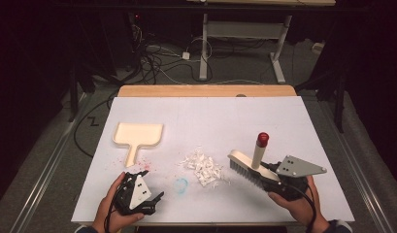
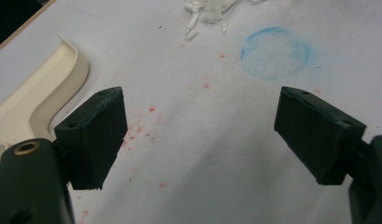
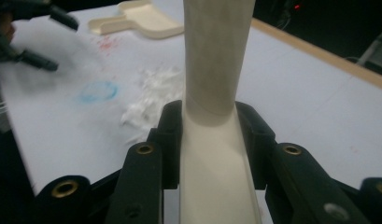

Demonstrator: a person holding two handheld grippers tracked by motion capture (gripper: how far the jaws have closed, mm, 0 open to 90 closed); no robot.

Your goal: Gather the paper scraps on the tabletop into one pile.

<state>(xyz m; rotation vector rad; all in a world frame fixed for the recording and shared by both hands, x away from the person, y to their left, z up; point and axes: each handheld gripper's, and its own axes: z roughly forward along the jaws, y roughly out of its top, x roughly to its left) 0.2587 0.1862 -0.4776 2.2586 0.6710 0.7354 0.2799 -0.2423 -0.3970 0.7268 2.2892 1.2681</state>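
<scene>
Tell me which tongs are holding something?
The right tongs. They are shut on the brush by its cream handle. The left tongs stand wide open above the bare white table, near the dustpan.

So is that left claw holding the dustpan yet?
No, the left claw stands open over bare table, with the dustpan lying off to one side, untouched.

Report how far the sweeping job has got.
Done: the right gripper is shut on the brush, lifted beside the paper scraps. In hand: bringing the brush toward that pile. Left: the left gripper is open and holds nothing; the dustpan lies untouched on the table, apart from the pile, and no scraps are in it yet.
</scene>
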